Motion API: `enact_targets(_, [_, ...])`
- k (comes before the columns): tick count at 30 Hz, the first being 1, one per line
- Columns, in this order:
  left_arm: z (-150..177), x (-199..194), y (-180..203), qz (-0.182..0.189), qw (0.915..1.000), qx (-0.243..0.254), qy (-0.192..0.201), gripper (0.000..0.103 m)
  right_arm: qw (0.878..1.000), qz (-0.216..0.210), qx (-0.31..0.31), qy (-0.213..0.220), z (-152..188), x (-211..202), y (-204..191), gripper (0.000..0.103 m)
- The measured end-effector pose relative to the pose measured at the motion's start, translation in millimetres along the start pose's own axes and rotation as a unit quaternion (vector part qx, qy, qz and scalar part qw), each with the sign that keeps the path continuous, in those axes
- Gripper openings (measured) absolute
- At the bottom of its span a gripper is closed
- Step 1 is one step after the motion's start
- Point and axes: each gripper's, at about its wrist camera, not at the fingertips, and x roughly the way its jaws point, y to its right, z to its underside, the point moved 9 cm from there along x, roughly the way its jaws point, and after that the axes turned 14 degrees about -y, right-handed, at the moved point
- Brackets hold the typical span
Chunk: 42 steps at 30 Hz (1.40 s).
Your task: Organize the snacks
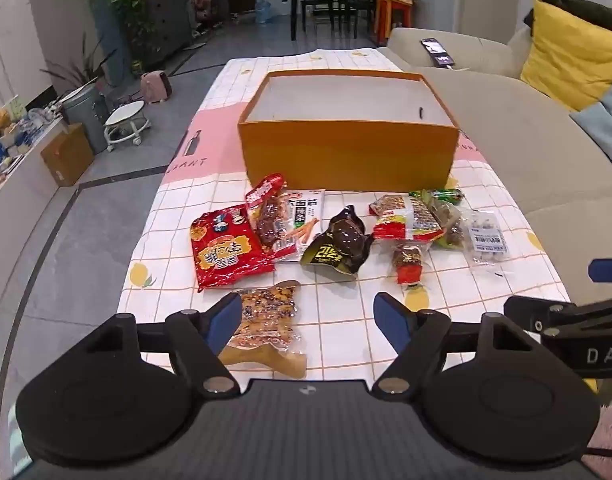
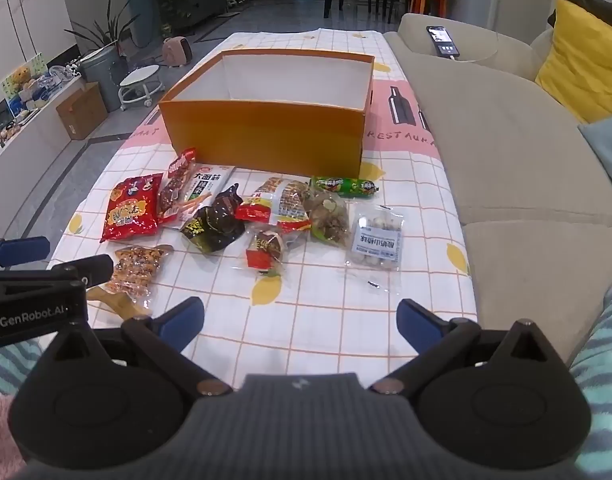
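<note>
Orange box (image 1: 347,152): matt card walls, plain white matt lining.
Tablecloth (image 2: 337,312): smooth, printed grid, slight sheen.
Red snack bag (image 1: 225,247): glossy crinkled foil.
Dark pouch (image 1: 339,242): shiny plastic film.
Near clear packet (image 1: 266,320): transparent glossy vacuum film.
Sofa (image 2: 505,152): beige woven cloth, matt.
Left gripper (image 1: 307,318) and right gripper (image 2: 300,322): matt black plastic, blue pads.

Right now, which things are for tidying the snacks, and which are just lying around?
For the job: orange box, red snack bag, black packet, green sausage stick, clear nut bag.

Just lying around: phone, yellow cushion, stool.
</note>
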Motion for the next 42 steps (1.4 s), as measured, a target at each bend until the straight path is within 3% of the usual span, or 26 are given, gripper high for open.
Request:
enact_targets(4, [-2,9,6,-0.007,0.9999,0.005,-0.009,0.088,1.0,-0.007,0.005,-0.02,-1,4,1,0.099])
enact_targets(10, [-1,6,-1,-0.004,0.9999,0.002,-0.015,0.088,1.0,0.0,-0.007,-0.006,0,1,0,0.099])
enact_targets(42, [2,9,-7,0.002,0.9996,-0.014,-0.026,0.089,1.0,0.01,-0.014,-0.022,2,4,-5,0.099])
